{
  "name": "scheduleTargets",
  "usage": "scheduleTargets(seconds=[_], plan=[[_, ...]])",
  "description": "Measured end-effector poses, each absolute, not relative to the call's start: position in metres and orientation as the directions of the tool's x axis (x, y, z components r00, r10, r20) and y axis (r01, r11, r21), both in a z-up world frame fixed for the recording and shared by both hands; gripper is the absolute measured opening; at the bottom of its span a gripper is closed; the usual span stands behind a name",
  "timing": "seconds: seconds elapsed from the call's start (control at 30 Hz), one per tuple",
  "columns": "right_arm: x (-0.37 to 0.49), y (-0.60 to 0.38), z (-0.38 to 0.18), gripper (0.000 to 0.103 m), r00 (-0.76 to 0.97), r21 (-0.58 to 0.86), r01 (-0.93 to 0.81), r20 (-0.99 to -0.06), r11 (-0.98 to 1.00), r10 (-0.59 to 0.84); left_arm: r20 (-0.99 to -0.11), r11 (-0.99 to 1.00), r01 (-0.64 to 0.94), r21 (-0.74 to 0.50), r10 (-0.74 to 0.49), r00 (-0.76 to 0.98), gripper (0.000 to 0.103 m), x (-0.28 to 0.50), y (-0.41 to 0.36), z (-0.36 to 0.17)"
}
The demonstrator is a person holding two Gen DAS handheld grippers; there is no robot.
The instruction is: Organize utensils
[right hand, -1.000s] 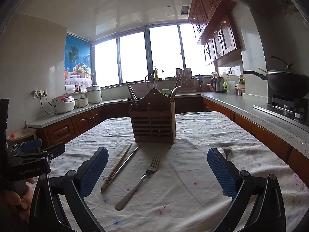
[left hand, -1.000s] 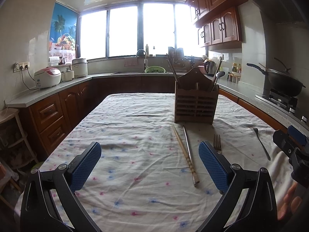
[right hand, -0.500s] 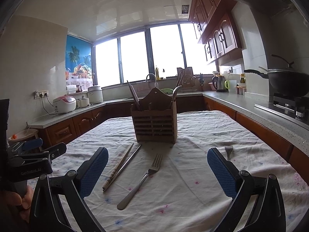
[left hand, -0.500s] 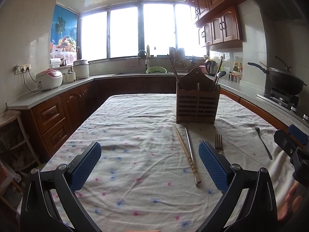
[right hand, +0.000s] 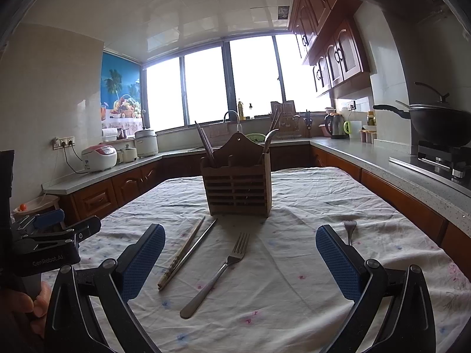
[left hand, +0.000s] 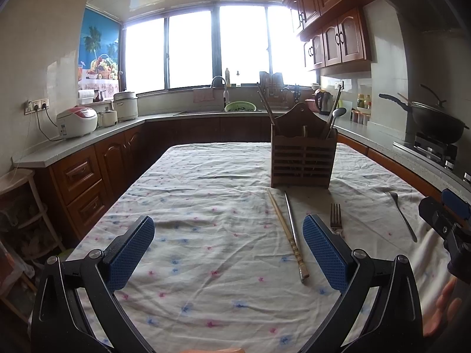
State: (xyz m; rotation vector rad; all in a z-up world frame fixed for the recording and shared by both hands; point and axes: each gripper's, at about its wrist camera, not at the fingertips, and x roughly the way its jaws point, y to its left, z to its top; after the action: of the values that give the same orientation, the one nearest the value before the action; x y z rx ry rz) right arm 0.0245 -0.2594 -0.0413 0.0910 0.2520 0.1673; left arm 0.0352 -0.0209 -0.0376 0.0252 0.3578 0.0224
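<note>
A slatted wooden utensil holder (left hand: 303, 158) (right hand: 239, 189) stands upright mid-table with chopsticks and a spoon in it. In front of it lie a wooden chopstick (left hand: 287, 232) (right hand: 182, 251) and a metal chopstick (left hand: 293, 232) (right hand: 195, 248) side by side, then a metal fork (right hand: 219, 270) (left hand: 335, 216), then a second fork (left hand: 401, 216) (right hand: 349, 231) further right. My left gripper (left hand: 228, 253) is open and empty above the cloth, left of the chopsticks. My right gripper (right hand: 240, 260) is open and empty, with the first fork lying between its fingers.
The table (left hand: 206, 194) has a wrinkled white floral cloth. Wooden cabinets and grey counters surround it, with rice cookers (left hand: 77, 121) at left, a sink (left hand: 219, 86) at the back, and a black wok (right hand: 438, 122) on the stove at right.
Both grippers have drifted slightly, so the holder and utensils sit a little further right in both views. Both stay open and empty; the utensils have not moved.
</note>
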Motion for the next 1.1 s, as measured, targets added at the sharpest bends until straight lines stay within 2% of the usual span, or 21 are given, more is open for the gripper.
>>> scheduleTargets(seconds=[1.1], plan=[[0.0225, -0.2610, -0.0401, 0.103, 0.956, 0.111, -0.158, -0.230, 0.981, 0.180, -0.338, 0.998, -0.036, 0.043, 0.049, 0.940, 0.103, 0.0306, -0.0202, -0.0337]])
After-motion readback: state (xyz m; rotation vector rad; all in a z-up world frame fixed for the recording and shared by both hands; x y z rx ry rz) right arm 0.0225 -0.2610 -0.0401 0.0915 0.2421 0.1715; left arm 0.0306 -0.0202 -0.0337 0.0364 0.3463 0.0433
